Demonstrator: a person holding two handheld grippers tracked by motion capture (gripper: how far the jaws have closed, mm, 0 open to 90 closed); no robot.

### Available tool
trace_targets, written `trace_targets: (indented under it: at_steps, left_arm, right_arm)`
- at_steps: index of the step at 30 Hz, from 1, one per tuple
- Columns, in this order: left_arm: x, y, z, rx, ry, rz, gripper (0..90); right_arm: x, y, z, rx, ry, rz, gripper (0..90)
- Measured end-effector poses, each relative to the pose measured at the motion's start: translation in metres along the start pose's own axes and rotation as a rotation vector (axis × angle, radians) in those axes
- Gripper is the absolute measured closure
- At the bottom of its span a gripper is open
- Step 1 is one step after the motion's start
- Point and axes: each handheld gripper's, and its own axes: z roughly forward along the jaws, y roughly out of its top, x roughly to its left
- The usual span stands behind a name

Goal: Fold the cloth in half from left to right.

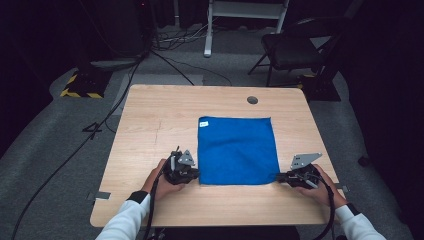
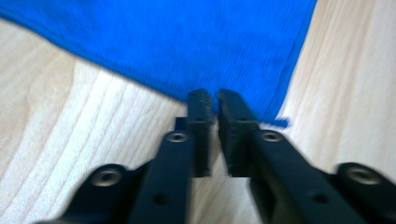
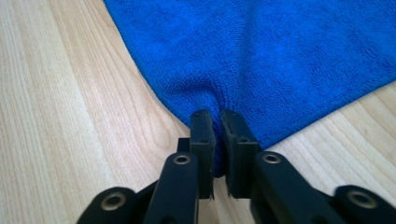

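A blue cloth (image 1: pixel 237 150) lies flat on the wooden table (image 1: pixel 155 115), with a small white label (image 1: pixel 203 124) at its far left corner. My left gripper (image 1: pixel 196 175) sits at the cloth's near left corner. In the left gripper view its jaws (image 2: pixel 217 95) stand almost together on the blurred edge of the cloth (image 2: pixel 187 42), next to the corner. My right gripper (image 1: pixel 279 177) is at the near right corner. In the right gripper view the cloth (image 3: pixel 280 46) puckers into the narrow gap of that gripper (image 3: pixel 218 114), pinched between its jaws.
A round cable hole (image 1: pixel 252 100) sits in the tabletop beyond the cloth. Past the table's far edge stand a dark folding chair (image 1: pixel 295 47) and a white frame (image 1: pixel 210 30), with cables on the grey floor. Bare wood surrounds the cloth on all sides.
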Motion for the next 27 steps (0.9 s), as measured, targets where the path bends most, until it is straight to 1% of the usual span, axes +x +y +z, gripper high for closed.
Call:
trace_targets:
  at_steps: [1,2,3,4,5,6,7,8,9,10,11,12,13,14,15,16,19,21,22,23,27]
  left_arm:
    - [-0.003,0.003,0.0,-0.008,0.005,0.003,73.9]
    - [-0.006,0.006,0.0,-0.013,0.012,0.005,68.8]
    - [-0.008,0.009,0.001,-0.019,0.007,0.012,67.9]
    - [-0.01,0.011,0.003,-0.021,0.01,0.017,64.3]
    - [-0.013,0.014,0.006,-0.016,0.025,0.021,59.1]
    - [-0.014,0.016,0.009,-0.002,0.043,0.03,55.7]
    - [-0.014,0.017,0.011,0.001,0.051,0.03,51.6]
    - [-0.013,0.019,0.015,-0.001,0.051,0.021,49.9]
    - [-0.013,0.019,0.016,0.0,0.051,0.016,49.8]
    - [-0.011,0.02,0.019,0.007,0.054,0.014,49.4]
    - [-0.011,0.021,0.02,0.008,0.061,0.009,49.6]
    - [-0.01,0.022,0.021,0.007,0.059,0.006,51.1]
    - [-0.009,0.022,0.022,0.003,0.053,0.007,52.1]
    - [-0.008,0.022,0.023,0.008,0.049,0.008,53.6]
    - [-0.007,0.021,0.023,0.02,0.056,0.006,53.8]
    - [-0.007,0.021,0.024,0.034,0.06,0.011,53.8]
    - [-0.005,0.017,0.028,0.07,0.08,0.013,53.2]
    - [-0.004,0.015,0.028,0.064,0.073,-0.001,53.2]
    - [-0.004,0.015,0.028,0.068,0.077,-0.001,53.7]
    - [-0.004,0.015,0.027,0.072,0.078,0.007,54.3]
    - [-0.007,0.009,0.023,0.064,0.08,0.003,54.9]
  right_arm:
    - [0.0,0.0,-0.001,-0.01,-0.003,0.015,77.2]
    - [0.0,-0.001,-0.003,-0.016,-0.011,0.022,72.5]
    - [-0.001,-0.001,-0.005,-0.021,-0.028,0.03,66.4]
    - [-0.002,0.0,-0.007,-0.029,-0.047,0.041,61.5]
    - [-0.003,0.0,-0.009,-0.034,-0.052,0.052,59.1]
    - [-0.005,0.0,-0.012,-0.046,-0.057,0.053,56.1]
    - [-0.006,0.001,-0.015,-0.062,-0.074,0.061,51.3]
    - [-0.007,0.002,-0.018,-0.076,-0.084,0.064,48.3]
    - [-0.009,0.004,-0.021,-0.105,-0.086,0.07,47.2]
    - [-0.01,0.005,-0.023,-0.119,-0.091,0.073,46.4]
    - [-0.012,0.007,-0.025,-0.129,-0.109,0.078,43.7]
    - [-0.013,0.009,-0.027,-0.143,-0.12,0.085,42.5]
    - [-0.014,0.01,-0.028,-0.148,-0.124,0.09,41.2]
    - [-0.015,0.011,-0.028,-0.155,-0.117,0.086,40.9]
    - [-0.015,0.011,-0.028,-0.154,-0.123,0.084,39.6]
    - [-0.015,0.011,-0.027,-0.146,-0.14,0.089,38.6]
    - [-0.014,0.009,-0.015,-0.097,-0.164,0.084,36.3]
    - [-0.013,0.007,-0.005,-0.056,-0.176,0.072,35.7]
    - [-0.013,0.007,0.0,-0.039,-0.182,0.064,35.5]
    - [-0.012,0.005,0.003,-0.028,-0.181,0.066,35.4]
    - [-0.012,0.0,0.009,0.006,-0.182,0.07,35.7]
